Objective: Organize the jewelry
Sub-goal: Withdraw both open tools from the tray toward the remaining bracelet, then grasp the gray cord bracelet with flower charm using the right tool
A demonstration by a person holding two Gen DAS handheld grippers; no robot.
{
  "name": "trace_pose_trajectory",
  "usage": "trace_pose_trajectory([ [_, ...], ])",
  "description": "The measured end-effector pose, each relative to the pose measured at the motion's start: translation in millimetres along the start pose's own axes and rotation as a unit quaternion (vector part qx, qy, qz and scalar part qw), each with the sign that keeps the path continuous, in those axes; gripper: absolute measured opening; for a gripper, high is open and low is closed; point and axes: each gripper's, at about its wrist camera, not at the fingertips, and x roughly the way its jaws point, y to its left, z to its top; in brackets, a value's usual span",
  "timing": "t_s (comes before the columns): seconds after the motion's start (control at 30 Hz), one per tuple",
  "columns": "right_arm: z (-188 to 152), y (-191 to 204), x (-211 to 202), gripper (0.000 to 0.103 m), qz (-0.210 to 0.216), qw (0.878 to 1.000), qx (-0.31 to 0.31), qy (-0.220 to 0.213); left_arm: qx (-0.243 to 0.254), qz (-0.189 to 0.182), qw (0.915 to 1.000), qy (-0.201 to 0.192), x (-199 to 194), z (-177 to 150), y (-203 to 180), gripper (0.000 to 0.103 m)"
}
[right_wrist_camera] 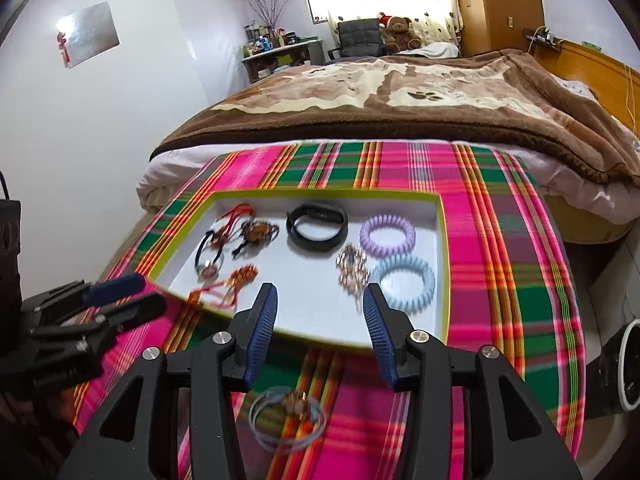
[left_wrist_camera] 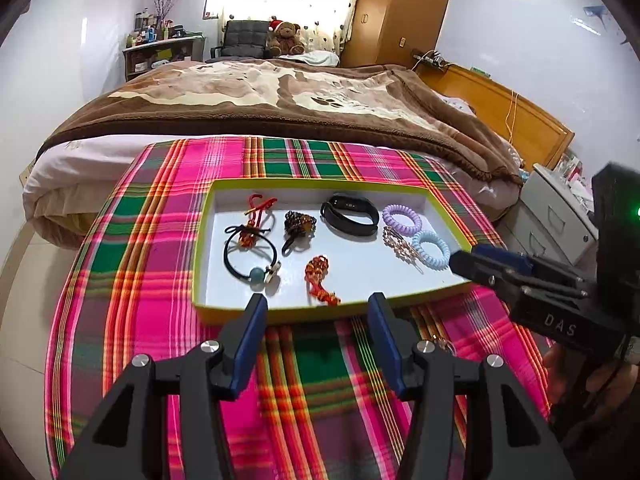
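A shallow box with a green rim [left_wrist_camera: 400, 302] [right_wrist_camera: 444, 240] lies on the plaid cloth. It holds a black band [left_wrist_camera: 350, 214] [right_wrist_camera: 318, 222], a purple coil tie [left_wrist_camera: 402, 218] [right_wrist_camera: 387, 234], a blue coil tie [left_wrist_camera: 431, 249] [right_wrist_camera: 404, 282], a gold clip [left_wrist_camera: 400, 246] [right_wrist_camera: 352, 268], beaded pieces and a black cord bracelet [left_wrist_camera: 250, 254]. A grey hair tie with a charm [right_wrist_camera: 288, 408] lies on the cloth outside the box, under my right gripper [right_wrist_camera: 320, 300]. My left gripper [left_wrist_camera: 316, 304] is open and empty at the box's near rim. My right gripper is open and empty; it also shows in the left wrist view [left_wrist_camera: 476, 258].
The plaid cloth [left_wrist_camera: 160, 280] [right_wrist_camera: 520, 280] covers a table at the foot of a bed with a brown blanket [left_wrist_camera: 280, 96]. A grey cabinet [left_wrist_camera: 556, 216] stands to the right. A chair and a teddy bear [left_wrist_camera: 285, 38] are far behind.
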Motion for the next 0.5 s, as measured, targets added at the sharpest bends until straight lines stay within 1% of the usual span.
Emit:
trace_pose_trajectory([
  [0.13, -18, 1, -2, 0.046, -0.006, 1.000, -0.006, 0.011, -0.009, -0.002, 0.9999, -0.006, -10, -10, 4, 0.054],
  [0.27, -39, 7, 3, 0.046, 0.003, 0.999, -0.022, 0.033, -0.015, -0.001, 0.9999, -0.002, -14, -21, 7, 0.054],
  [0.37, -49, 13, 8, 0.046, 0.000, 0.998, -0.035, 0.042, -0.015, -0.001, 0.9999, 0.002, -15, -27, 8, 0.054],
  [0.5, -56, 15, 12, 0.046, 0.000, 0.998, -0.035, 0.053, -0.017, -0.004, 0.9998, 0.005, -17, -33, 12, 0.054],
])
